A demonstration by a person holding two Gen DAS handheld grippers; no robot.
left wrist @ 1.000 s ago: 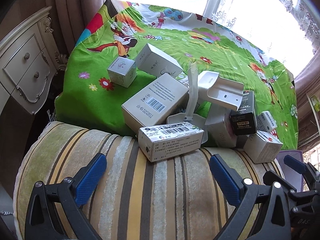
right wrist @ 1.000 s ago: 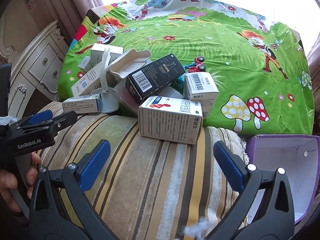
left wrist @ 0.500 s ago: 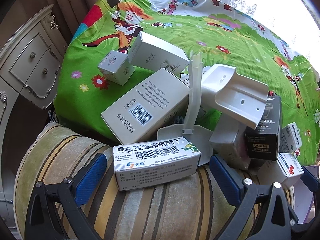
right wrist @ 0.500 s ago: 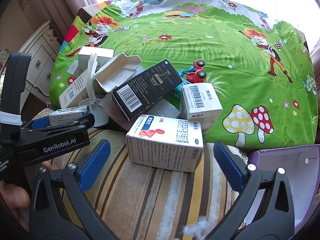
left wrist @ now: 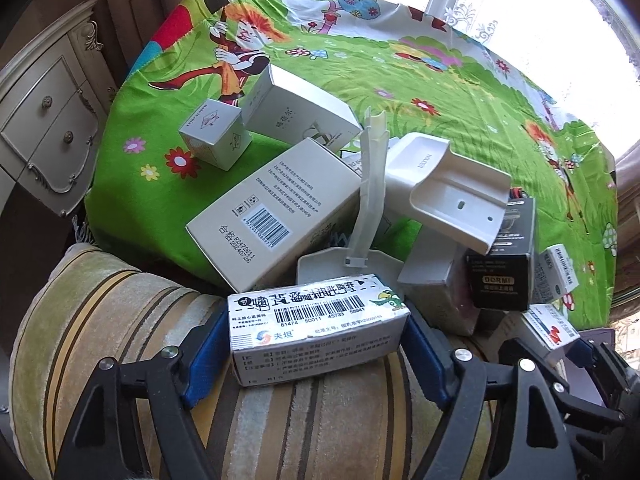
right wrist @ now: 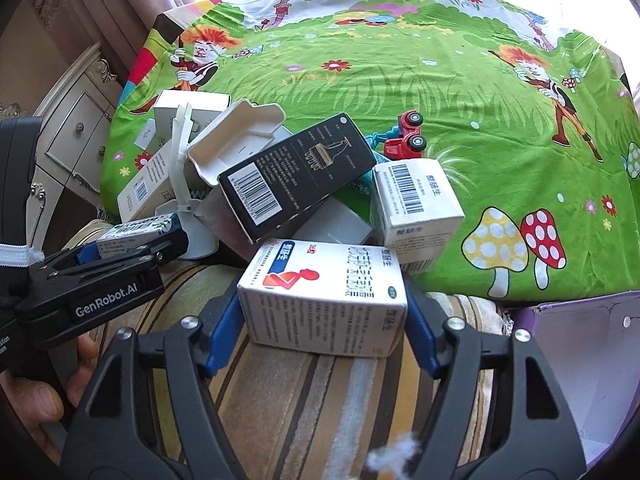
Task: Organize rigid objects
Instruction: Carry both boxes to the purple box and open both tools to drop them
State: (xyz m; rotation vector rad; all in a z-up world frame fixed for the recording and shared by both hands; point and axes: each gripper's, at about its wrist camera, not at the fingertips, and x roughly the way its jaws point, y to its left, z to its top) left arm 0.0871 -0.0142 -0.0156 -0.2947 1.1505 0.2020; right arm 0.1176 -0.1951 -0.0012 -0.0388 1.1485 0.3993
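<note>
Each of the tongs is closing on a carton at the near edge of the pile, where boxes spill off the green cloth (left wrist: 460, 128) onto the striped cushion (left wrist: 120, 340): the left gripper (left wrist: 318, 354) brackets the long barcode box (left wrist: 316, 334), its blue pads at both ends, and the right gripper (right wrist: 322, 322) brackets the white box with the red figure (right wrist: 322, 296). These two lie nearest and free of the heap, so they likely lift out first. A second ago both grippers stood wide open and short of the boxes; they have since come forward and narrowed around them.
</note>
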